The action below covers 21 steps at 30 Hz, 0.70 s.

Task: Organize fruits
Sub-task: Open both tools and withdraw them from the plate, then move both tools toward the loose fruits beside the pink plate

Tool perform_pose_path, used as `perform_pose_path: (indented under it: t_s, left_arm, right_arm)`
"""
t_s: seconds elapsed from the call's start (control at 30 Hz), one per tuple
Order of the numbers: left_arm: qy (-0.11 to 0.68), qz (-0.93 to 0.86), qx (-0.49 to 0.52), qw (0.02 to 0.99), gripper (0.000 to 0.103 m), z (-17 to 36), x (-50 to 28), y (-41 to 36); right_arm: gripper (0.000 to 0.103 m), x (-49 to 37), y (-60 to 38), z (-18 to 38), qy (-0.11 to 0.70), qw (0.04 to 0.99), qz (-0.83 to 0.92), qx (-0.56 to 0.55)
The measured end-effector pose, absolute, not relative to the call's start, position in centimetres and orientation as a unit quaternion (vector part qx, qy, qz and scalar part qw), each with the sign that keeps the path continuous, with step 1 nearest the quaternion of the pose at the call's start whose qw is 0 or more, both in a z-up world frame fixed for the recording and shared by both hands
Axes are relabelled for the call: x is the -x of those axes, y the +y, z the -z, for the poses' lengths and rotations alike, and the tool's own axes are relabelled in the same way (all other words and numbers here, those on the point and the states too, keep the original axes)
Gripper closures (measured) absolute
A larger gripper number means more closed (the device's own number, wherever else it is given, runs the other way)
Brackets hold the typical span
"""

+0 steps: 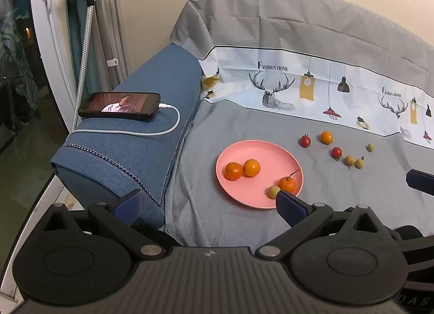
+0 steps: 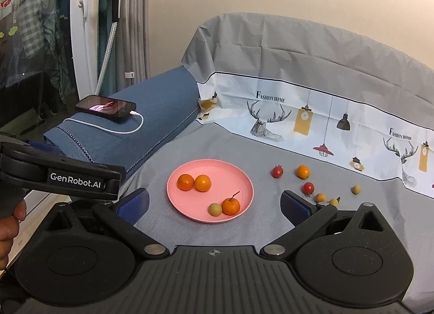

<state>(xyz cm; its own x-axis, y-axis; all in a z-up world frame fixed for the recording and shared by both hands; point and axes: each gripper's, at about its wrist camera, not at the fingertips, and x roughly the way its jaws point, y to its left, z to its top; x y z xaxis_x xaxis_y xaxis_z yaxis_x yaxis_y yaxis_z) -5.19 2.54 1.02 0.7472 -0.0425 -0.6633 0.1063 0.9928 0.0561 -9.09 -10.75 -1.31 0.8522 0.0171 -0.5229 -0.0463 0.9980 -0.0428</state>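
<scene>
The sorting looks partway done: the plate already holds three oranges and one small pale fruit, while six fruits lie loose on the grey cloth at the plate's three o'clock side. Both grippers hang back from the work, jaws spread wide and holding nothing, so this reads as the pause between one drop and the next pick.

The right gripper frames the plate between its fingers; the loose fruits sit off toward its two o'clock, the nearest being a pale one and a red tomato just past its right pad. The next move likely calls for a swing that way and a gentle close (these are small, round and apt to roll).

The left gripper has the plate rim at its one o'clock, its right pad near the stemmed orange; the loose cluster lies well apart, toward two o'clock.
</scene>
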Motion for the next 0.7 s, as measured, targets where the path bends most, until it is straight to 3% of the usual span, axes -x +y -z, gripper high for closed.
perform_pose_path:
  t_s: [0.7]
  left_arm:
    - [0.366, 0.038, -0.058, 0.928, 0.000, -0.06, 4.30, 2.02]
  right_arm:
    - [0.001, 8.26, -11.48, 2.10, 0.285, 0.958, -0.023, 0.015]
